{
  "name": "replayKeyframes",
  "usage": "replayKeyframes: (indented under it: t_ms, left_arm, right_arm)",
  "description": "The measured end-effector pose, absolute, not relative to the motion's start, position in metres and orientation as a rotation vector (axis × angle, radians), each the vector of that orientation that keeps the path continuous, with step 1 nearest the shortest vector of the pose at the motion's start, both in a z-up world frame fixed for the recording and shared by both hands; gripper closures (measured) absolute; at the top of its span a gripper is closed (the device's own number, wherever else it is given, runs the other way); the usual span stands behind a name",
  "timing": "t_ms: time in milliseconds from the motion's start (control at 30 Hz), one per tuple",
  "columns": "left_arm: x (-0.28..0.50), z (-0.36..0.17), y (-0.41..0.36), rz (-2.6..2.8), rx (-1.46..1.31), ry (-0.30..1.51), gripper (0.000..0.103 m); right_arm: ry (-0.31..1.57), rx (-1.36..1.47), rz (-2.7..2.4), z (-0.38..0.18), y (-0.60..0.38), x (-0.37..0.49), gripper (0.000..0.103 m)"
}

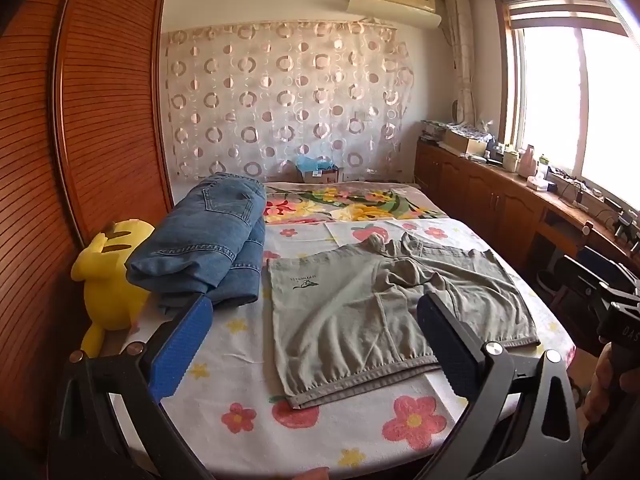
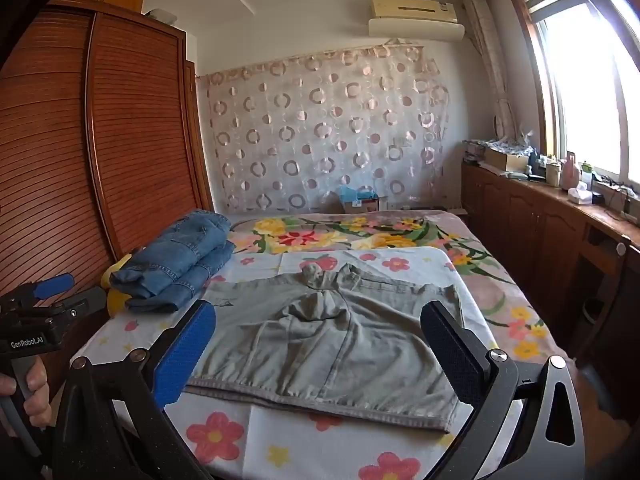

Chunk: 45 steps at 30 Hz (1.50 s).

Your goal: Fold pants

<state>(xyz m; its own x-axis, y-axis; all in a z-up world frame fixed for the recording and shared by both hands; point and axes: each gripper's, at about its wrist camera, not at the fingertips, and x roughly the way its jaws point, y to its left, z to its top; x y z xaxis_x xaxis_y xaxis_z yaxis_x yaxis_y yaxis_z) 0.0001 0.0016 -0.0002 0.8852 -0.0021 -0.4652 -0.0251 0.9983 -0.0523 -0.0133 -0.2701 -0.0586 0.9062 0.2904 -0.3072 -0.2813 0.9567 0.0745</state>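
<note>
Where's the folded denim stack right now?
In both wrist views the folded jeans sit on the bed's far left, beside the wardrobe, left of the grey pants, partly over the yellow plush toy.

1. Grey pants [image 1: 384, 312] spread flat mid-bed [image 1: 248, 392], waistband at near edge.
2. Folded jeans [image 1: 208, 248] at bed's left edge, yellow plush [image 1: 108, 280] just beside.
3. Left gripper [image 1: 316, 356] over near edge, jaws wide, nothing between.
</note>
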Motion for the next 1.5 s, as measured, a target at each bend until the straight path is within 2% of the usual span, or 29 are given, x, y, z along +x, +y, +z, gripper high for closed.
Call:
replayKeyframes:
  t_ms: [1500]
  left_arm:
    - [0.003,-0.014,-0.002,0.012,-0.032,0.495,0.001]
  right_arm:
    - [0.321,0.022,0.291,-0.058,-0.268,-0.015,0.001]
